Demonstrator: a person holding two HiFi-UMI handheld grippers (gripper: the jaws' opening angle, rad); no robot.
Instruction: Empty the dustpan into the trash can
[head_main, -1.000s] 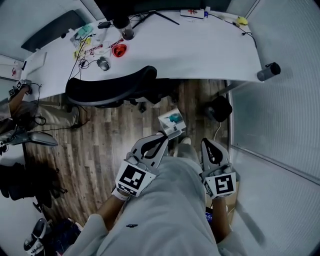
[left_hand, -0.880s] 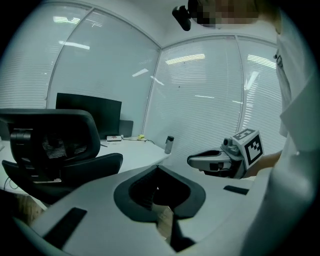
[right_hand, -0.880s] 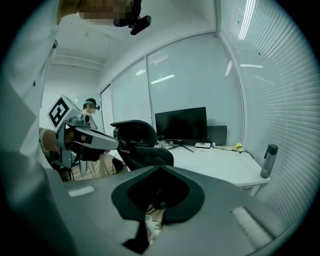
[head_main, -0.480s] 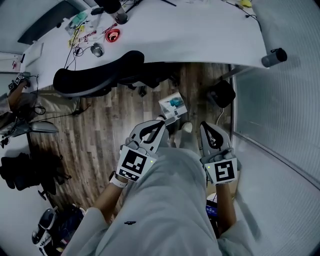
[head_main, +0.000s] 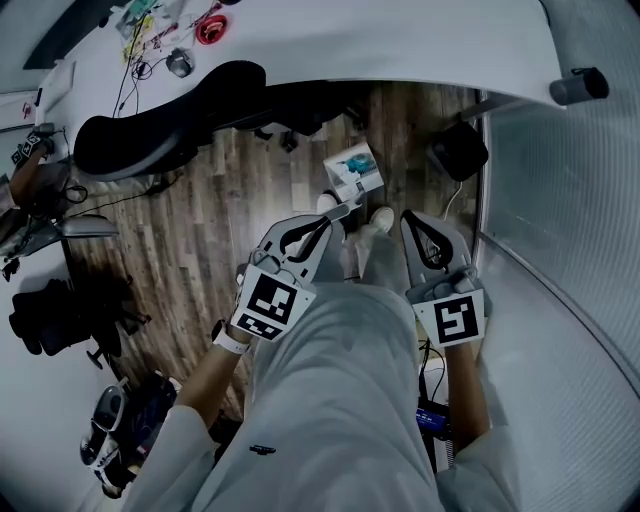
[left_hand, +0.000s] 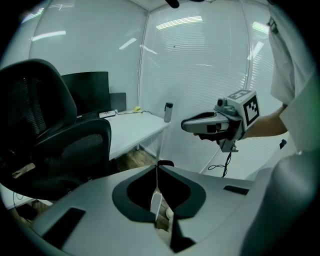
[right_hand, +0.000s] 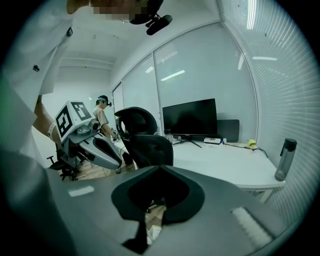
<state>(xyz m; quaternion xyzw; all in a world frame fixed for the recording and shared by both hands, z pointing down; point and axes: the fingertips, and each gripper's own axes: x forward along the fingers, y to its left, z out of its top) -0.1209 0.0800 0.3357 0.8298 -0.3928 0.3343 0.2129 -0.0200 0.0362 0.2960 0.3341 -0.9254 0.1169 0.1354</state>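
**Claws shut, nothing held**

The grey left gripper and grey right gripper point down in front of the person. Their jaws are pressed together on nothing, poised, I'd guess, for a floor reach. Just past the left tip, upper centre, a small white boxy holder with teal bits inside sits on the wooden floor: probably the dustpan. A round black tub, upper right, may be the trash can; contents hidden.

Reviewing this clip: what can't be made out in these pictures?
Dustpan: in no view; the person's pale clothing blocks the wooden floor below in the head view.
Dark round object beside the white desk: too small and dim in the head view to call a trash can.
White box with teal print: the left hand-held gripper overlaps it in the head view; touching or apart, unclear.
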